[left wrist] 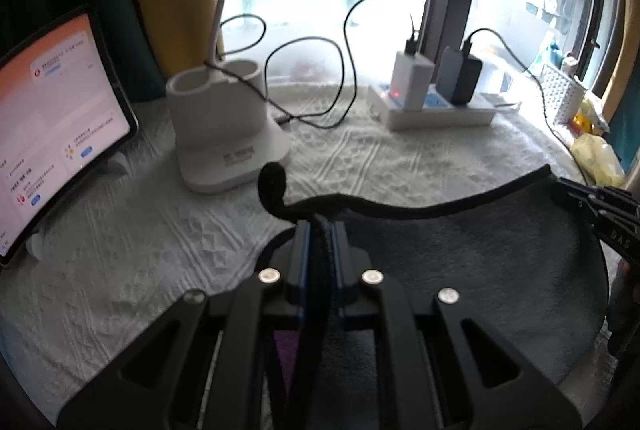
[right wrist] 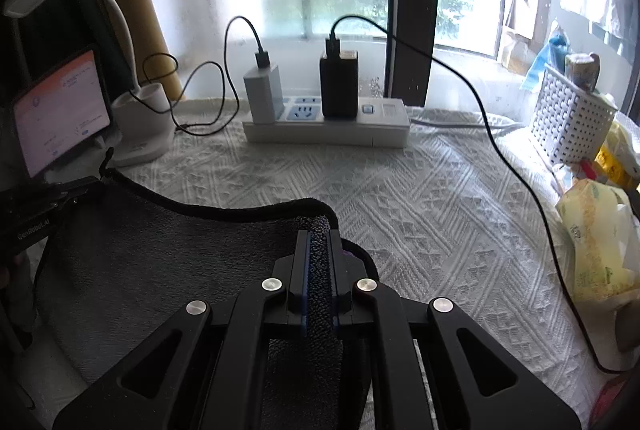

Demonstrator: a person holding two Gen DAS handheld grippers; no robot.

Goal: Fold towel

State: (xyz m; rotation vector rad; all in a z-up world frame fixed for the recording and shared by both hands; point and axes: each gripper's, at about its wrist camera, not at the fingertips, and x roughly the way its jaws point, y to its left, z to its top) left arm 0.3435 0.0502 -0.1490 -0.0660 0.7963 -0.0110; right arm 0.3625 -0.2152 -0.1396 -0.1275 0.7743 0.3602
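A dark grey towel (left wrist: 460, 254) with a black hem is held up by two corners over the white textured tablecloth (left wrist: 140, 230). My left gripper (left wrist: 319, 230) is shut on the towel's left corner, whose hem curls up past the fingertips. My right gripper (right wrist: 319, 234) is shut on the towel's (right wrist: 160, 270) right corner. The towel sags between them. The right gripper also shows at the right edge of the left wrist view (left wrist: 600, 210). The left gripper also shows at the left edge of the right wrist view (right wrist: 44, 206).
A white power strip (right wrist: 328, 134) with chargers and black cables (right wrist: 520, 170) lies at the back by the window. A white lamp base (left wrist: 224, 134) and a lit tablet (left wrist: 52, 134) stand at the left. A white basket (right wrist: 568, 126) and yellow packets (right wrist: 596, 242) sit at the right.
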